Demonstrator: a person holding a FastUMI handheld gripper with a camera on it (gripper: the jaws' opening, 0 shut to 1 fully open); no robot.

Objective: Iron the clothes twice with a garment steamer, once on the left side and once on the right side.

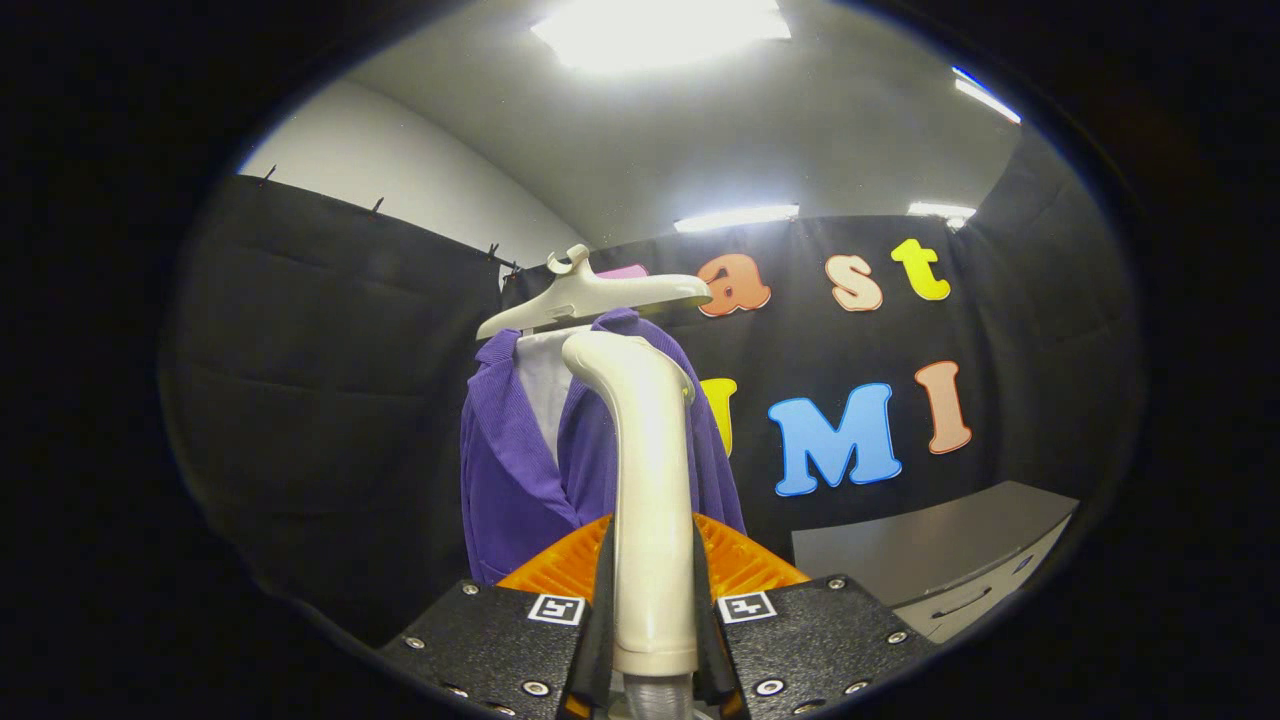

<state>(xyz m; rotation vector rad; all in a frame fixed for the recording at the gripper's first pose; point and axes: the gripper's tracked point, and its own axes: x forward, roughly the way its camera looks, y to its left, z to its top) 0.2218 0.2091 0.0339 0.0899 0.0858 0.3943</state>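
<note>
My gripper (652,600) is shut on the cream handle of the garment steamer (648,470), which stands upright between the fingers with its curved head at the top. Just beyond the steamer's head hangs a purple garment (510,470) with a white lining, on a cream hanger (590,295). The steamer's head sits in front of the garment's upper middle, near the collar; whether it touches the cloth I cannot tell. The steamer hides the garment's centre and part of its right side.
A grey cabinet (940,545) with a drawer handle stands low to the right of the garment. Black cloth walls close the booth behind and to the left. Bright ceiling lights are overhead.
</note>
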